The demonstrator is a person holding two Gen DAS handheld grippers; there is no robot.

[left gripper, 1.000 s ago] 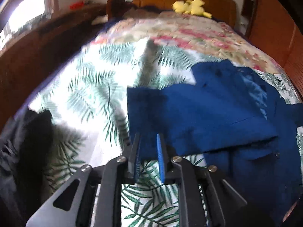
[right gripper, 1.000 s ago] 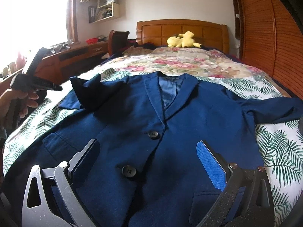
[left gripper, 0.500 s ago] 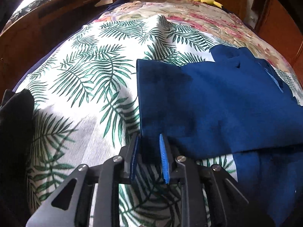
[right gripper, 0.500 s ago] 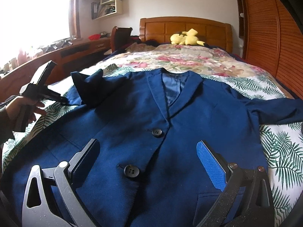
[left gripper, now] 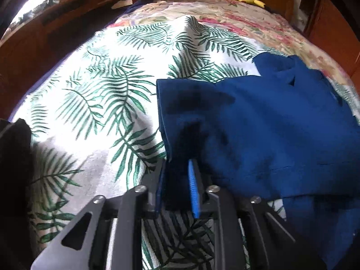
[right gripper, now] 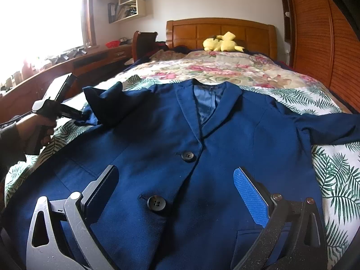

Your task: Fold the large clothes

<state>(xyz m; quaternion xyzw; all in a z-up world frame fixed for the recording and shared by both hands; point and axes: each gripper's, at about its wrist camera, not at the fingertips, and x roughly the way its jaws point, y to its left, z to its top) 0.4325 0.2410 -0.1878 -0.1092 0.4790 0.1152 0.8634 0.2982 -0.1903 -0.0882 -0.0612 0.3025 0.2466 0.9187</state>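
Note:
A navy blue jacket point(right gripper: 171, 135) lies face up on the leaf-print bedspread point(left gripper: 101, 103), buttoned, collar towards the headboard. Its left sleeve point(left gripper: 202, 117) is folded back across the jacket's side. My left gripper point(left gripper: 177, 163) has the lower edge of that sleeve between its blue pads, and the jaws are closing on the cloth. In the right wrist view a hand holds the left gripper point(right gripper: 79, 114) at the raised sleeve end point(right gripper: 105, 103). My right gripper point(right gripper: 175, 171) hovers open over the jacket's lower front, near the buttons point(right gripper: 156, 203), with nothing between its fingers. The other sleeve point(right gripper: 326, 128) stretches out to the right.
A yellow plush toy point(right gripper: 221, 42) lies by the wooden headboard point(right gripper: 220, 31) on a floral quilt point(right gripper: 213, 67). A wooden wardrobe point(right gripper: 319, 45) runs along the right, a long desk point(right gripper: 90, 60) and chair point(right gripper: 144, 42) along the left. Dark cloth point(left gripper: 13, 157) lies at the bed's near left edge.
My left gripper has sunk towards the bed, and the sleeve edge now fills the gap between its pads. The right gripper has kept still and open.

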